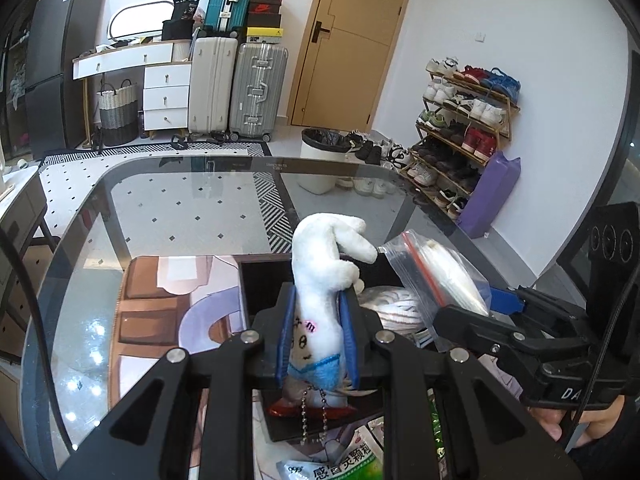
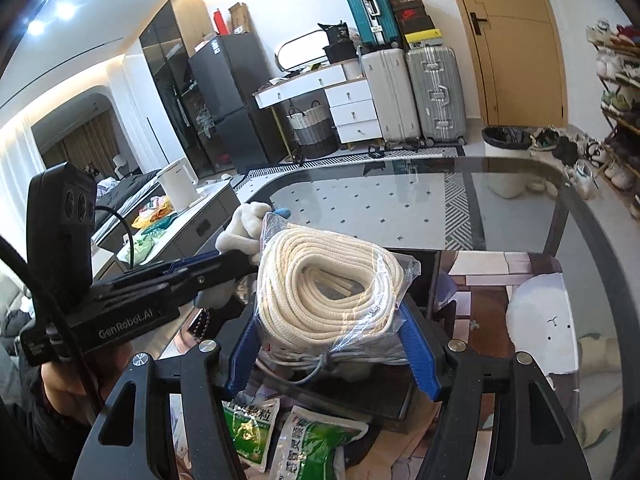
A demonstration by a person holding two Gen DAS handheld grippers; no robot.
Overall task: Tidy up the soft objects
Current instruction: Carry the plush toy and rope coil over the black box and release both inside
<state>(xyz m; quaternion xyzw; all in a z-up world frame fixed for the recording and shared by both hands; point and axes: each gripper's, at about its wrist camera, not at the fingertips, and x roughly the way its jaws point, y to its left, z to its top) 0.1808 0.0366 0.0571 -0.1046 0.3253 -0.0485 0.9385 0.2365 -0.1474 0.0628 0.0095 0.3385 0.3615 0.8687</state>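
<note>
Plush toy (image 1: pixel 320 300), white with a drawn face, blue trim and a bead chain hanging beneath it, is clamped upright between the blue pads of the left tongs (image 1: pixel 316 336), which are closed tight on its body. It is held above a black tray (image 1: pixel 260 276) that sits on a printed mat (image 1: pixel 160 300) on the glass worktop (image 1: pixel 180 200). From the right wrist view the same toy shows as a white bundle at the tip of the left tongs (image 2: pixel 240 256), just beside the bag.

Coiled rope (image 2: pixel 324 280), cream and wound in loops inside a clear zip bag (image 2: pixel 404 268), is pinched between the blue pads of the right tongs (image 2: pixel 332 340); the tongs stand fairly wide and press on both sides of the bundle. In the left wrist view the zip bag (image 1: pixel 432 268) with its red seal strip is at the end of the right tongs (image 1: pixel 476 316), close to the plush toy's upper end and over the tray. A second pale corded bundle (image 1: pixel 396 308) lies in the tray beneath the bag.

Green and white sachets (image 2: pixel 312 444) lie on the mat near the cameras, below both tongs. A hand (image 1: pixel 588 420) grips the handle of the right tongs at the lower right of the left wrist view.
</note>
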